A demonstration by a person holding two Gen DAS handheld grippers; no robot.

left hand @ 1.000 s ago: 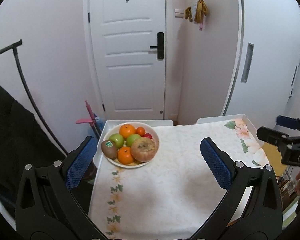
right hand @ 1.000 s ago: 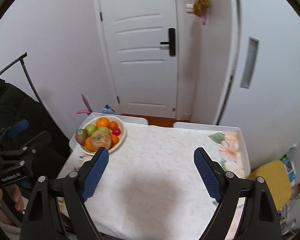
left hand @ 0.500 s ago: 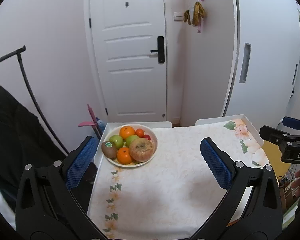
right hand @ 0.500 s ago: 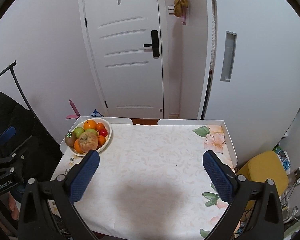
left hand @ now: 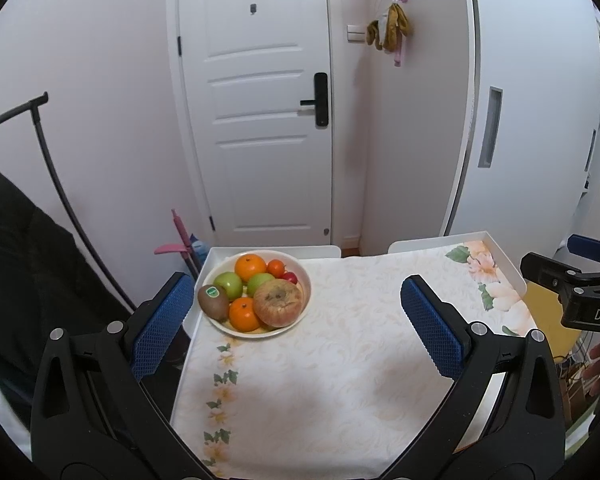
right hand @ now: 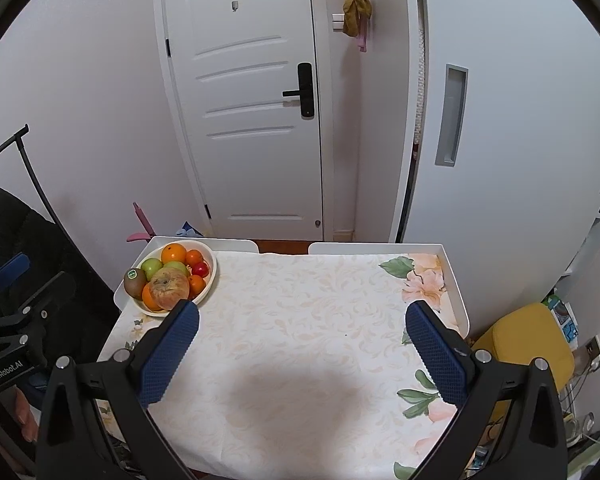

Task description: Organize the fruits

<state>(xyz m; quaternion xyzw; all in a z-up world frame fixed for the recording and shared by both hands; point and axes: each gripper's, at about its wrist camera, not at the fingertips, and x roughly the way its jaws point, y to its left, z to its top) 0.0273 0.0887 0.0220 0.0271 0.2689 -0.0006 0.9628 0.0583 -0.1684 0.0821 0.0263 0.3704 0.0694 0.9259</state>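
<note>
Fruit bowl [left hand: 302, 280] at the table's [left hand: 340, 360] far left corner, nothing blocking it. Right gripper [right hand: 302, 350] spread wide, just opened, empty; left gripper [left hand: 296, 322] likewise wide, empty. Yellow stool [right hand: 528, 340] seen whole only from right wrist.

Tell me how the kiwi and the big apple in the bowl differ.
The kiwi is smaller, brown and egg-shaped; the big apple is the largest fruit, round, mottled red and yellow. The kiwi carries a green sticker; the big apple shows none. The kiwi sits at the bowl's left rim, the apple on its right. Both lie in the near part of the bowl.
</note>
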